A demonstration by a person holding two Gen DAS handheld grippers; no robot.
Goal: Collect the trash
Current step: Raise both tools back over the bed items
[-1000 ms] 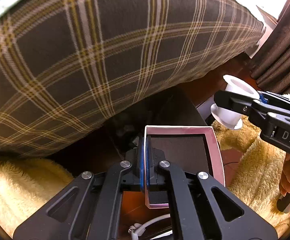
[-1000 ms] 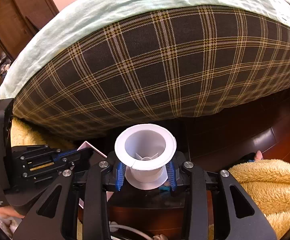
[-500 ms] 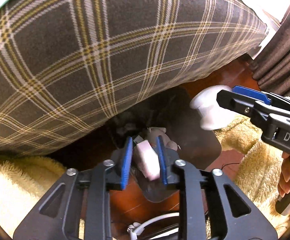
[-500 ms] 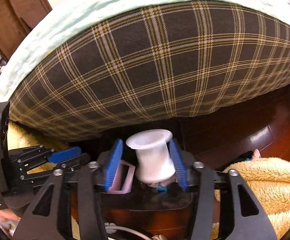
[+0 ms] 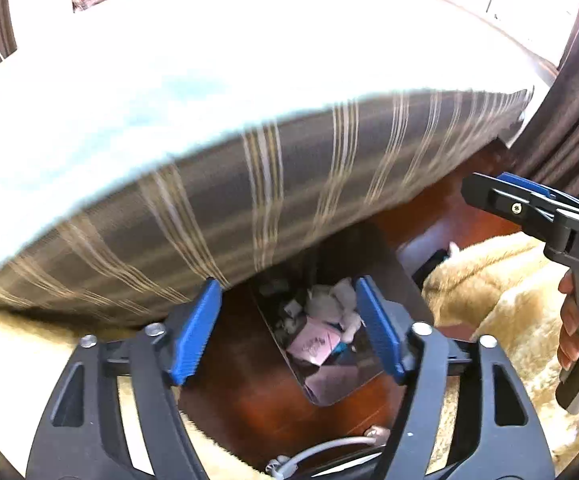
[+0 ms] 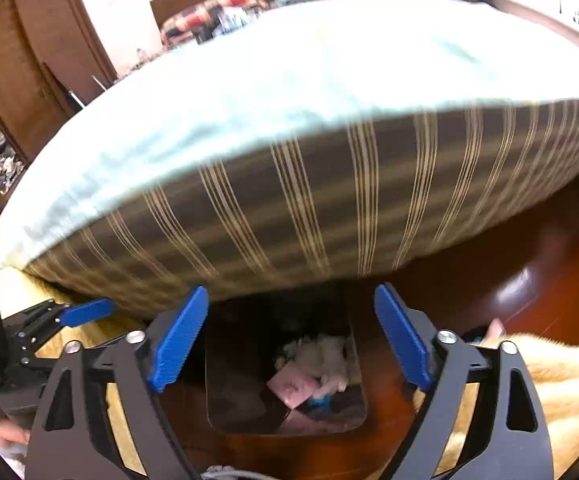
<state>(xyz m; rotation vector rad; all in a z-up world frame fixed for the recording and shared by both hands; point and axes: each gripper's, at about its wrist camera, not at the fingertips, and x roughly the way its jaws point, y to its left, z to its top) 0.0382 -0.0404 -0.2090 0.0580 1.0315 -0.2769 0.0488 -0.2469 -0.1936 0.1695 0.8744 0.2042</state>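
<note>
A dark trash bin (image 5: 331, 398) stands on the wooden floor below the bed edge. Inside lie a pink box (image 5: 313, 344) and crumpled white trash (image 5: 329, 304). My left gripper (image 5: 287, 330) hovers above the bin, its jaws opening with nothing between the blue pads. In the right wrist view the same bin (image 6: 289, 428) holds the pink box (image 6: 291, 386) and white trash (image 6: 323, 356). My right gripper (image 6: 289, 344) hangs over it, jaws opening wide and empty. Blur hides whether the white spool is among the white pieces.
A bed (image 6: 329, 208) with a brown plaid side and pale green sheet overhangs the bin. A yellow fluffy rug (image 5: 501, 292) lies to the right and left. A white cable (image 5: 321, 450) runs near the floor. Dark curtains (image 5: 569, 128) hang at right. A hand (image 5: 573, 320) holds the right gripper (image 5: 505, 196).
The left gripper let go of the pink box and the right one let go of the white spool; both fell toward the bin. Both grippers opened and rose.
</note>
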